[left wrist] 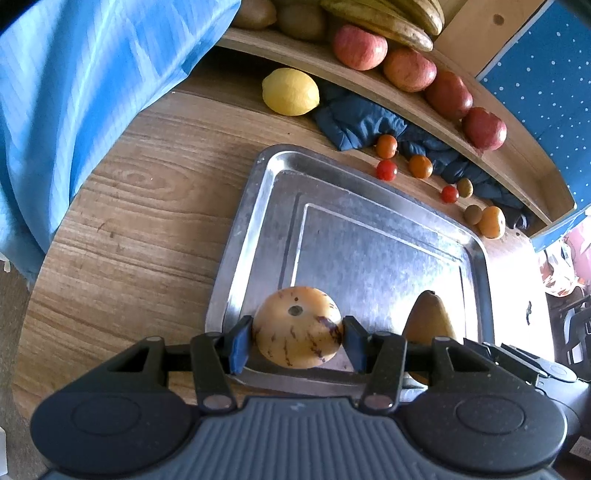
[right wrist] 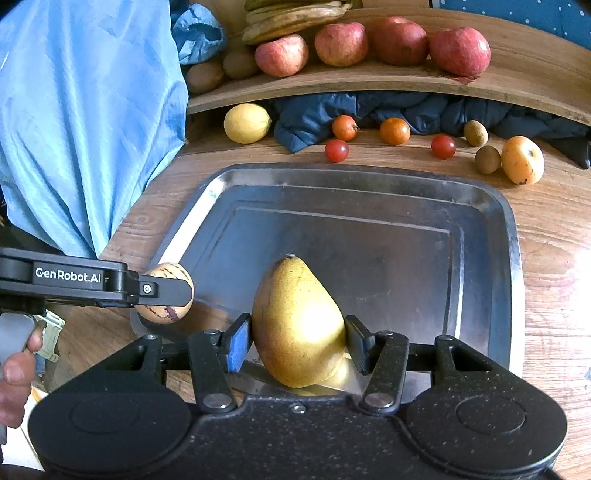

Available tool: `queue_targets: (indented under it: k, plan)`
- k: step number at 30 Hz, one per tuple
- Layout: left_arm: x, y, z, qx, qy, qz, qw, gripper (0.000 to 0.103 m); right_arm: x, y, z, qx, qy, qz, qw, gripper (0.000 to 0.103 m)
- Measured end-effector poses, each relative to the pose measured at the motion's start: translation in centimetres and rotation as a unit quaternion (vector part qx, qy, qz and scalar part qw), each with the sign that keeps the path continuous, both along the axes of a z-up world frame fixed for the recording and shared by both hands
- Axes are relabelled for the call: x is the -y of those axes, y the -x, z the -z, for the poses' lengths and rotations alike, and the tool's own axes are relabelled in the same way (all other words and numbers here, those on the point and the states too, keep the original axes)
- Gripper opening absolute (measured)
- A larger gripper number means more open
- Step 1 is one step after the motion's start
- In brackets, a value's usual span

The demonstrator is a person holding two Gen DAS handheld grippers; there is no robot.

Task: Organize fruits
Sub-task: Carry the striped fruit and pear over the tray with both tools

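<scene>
Left gripper (left wrist: 297, 341) is clamped on a round tan fruit (left wrist: 297, 326) streaked with dark purple, its blue pads pressed against both sides. That fruit hangs over the near left corner of a steel tray (left wrist: 369, 229); whether it touches the metal is hard to tell from either wrist view. Right gripper (right wrist: 295, 341) grips a yellow-green pear (right wrist: 295, 325) in the same way — pads tight on its wide body, narrow end pointing away from the gripper — over the near edge of the same tray. From the right gripper the left one comes in from the left side, and a hand (right wrist: 16, 369) shows below it at the frame's edge.

Ahead of both grippers, beyond the far rim of the tray, loose fruit lies on the wooden tabletop (left wrist: 129, 221): a lemon (left wrist: 290, 91) far ahead to the left, and small red and orange tomatoes (right wrist: 336, 150) scattered near a crumpled dark blue cloth (right wrist: 314, 118). Off to the right lie two small brown fruits and an orange-yellow fruit (right wrist: 522, 159), the nearer brown one just beside it. Further ahead and higher, a wooden shelf (right wrist: 369, 83) carries a row of red apples (right wrist: 460, 51), with bananas (right wrist: 291, 18) and kiwis (right wrist: 240, 64) at its left — a light blue sheet (right wrist: 85, 122) hangs to the left of everything.
</scene>
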State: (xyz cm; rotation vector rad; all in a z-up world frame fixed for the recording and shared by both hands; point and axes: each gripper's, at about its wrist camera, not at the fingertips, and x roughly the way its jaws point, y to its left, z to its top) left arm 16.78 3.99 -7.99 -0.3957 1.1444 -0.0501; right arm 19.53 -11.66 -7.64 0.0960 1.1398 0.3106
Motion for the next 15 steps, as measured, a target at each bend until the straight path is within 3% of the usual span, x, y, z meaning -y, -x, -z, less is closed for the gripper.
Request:
queue_targets:
  k: [15]
  plan:
    - [-0.2,0.5,0.2,-0.004,-0.001,-0.001,1.0000,0.056,-1.2,-0.3,0.1,0.017,0.022,-0.027,0.999,0.055]
